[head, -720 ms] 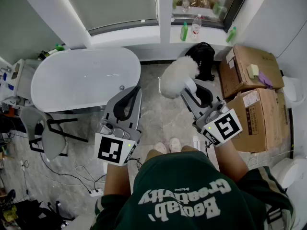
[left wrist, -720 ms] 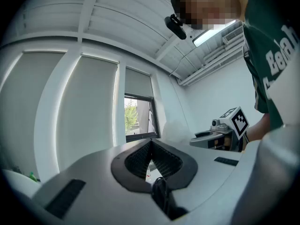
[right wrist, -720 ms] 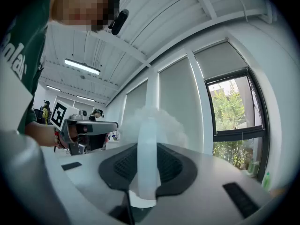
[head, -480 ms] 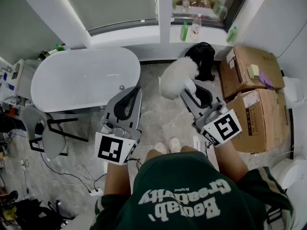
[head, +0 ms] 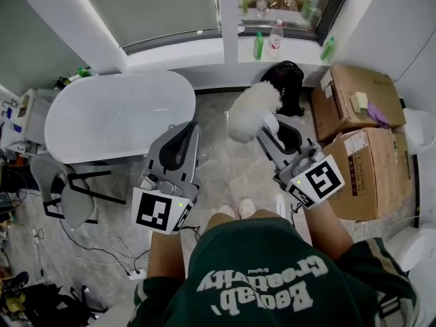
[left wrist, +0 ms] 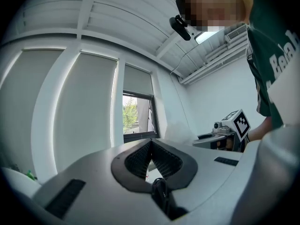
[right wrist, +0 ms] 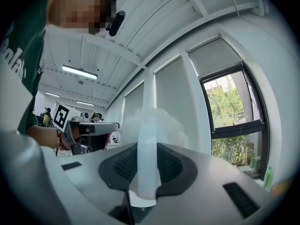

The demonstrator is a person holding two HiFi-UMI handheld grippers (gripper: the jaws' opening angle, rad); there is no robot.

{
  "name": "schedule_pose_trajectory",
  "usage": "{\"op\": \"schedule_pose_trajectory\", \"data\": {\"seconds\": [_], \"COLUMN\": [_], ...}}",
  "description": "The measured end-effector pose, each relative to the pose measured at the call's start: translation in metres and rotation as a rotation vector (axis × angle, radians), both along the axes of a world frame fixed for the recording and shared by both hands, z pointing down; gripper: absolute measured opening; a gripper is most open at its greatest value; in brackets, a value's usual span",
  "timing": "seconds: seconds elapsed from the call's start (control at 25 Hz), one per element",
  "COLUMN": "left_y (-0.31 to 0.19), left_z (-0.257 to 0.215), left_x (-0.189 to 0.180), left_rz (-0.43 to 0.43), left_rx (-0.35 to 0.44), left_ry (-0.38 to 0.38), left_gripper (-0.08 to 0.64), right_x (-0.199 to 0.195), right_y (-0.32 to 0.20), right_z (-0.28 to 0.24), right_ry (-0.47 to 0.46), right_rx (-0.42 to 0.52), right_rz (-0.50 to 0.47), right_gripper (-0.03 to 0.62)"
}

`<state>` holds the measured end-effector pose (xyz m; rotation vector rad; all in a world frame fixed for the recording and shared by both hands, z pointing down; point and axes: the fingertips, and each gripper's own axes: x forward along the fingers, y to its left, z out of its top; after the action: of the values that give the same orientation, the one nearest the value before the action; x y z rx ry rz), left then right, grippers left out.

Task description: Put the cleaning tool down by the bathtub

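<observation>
The right gripper [head: 276,131] holds the fluffy white duster [head: 251,110]. Its fingers [right wrist: 178,165] are closed on the duster's white handle [right wrist: 147,158]. The duster is up in the air over the floor [head: 225,165], between the bathtub [head: 116,114] and the boxes. It does not touch the tub.

The left gripper [head: 185,133] is just beside the tub's round end, between the tub and the duster. Its fingers [left wrist: 136,161] are closed, and nothing is between them.

The one white bathtub sits on the left, under the big window. A grey chair [head: 65,189] stands just beside it. Cables [head: 102,251] lie on the floor nearby. A black bag [head: 289,80] sits on the floor below the window sill [head: 197,50].

Two brown cardboard boxes stand on the right, one at the back [head: 347,94] and one nearer [head: 368,176].

Three bottles stand on the sill: a green one [head: 259,45], a clear one [head: 274,38], and another green one [head: 329,48] farther right.

The floor is grey stone with pale swirls. The walls are white.
</observation>
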<state>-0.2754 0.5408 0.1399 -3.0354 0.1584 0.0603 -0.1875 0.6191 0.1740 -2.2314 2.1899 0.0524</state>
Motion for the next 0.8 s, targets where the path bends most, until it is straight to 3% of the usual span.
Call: {"op": "schedule_pose_trajectory", "data": {"seconds": [0.8], "left_y": [0.030], "left_z": [-0.009], "left_x": [0.047], "left_rz": [0.001], "left_rx": [0.043], "left_ry": [0.035], "left_gripper": [0.000], "right_x": [0.038], "right_y": [0.029], "right_z": [0.003], "right_ry": [0.005], "right_rx": [0.044], "right_rz": [-0.031], "right_gripper": [0.095]}}
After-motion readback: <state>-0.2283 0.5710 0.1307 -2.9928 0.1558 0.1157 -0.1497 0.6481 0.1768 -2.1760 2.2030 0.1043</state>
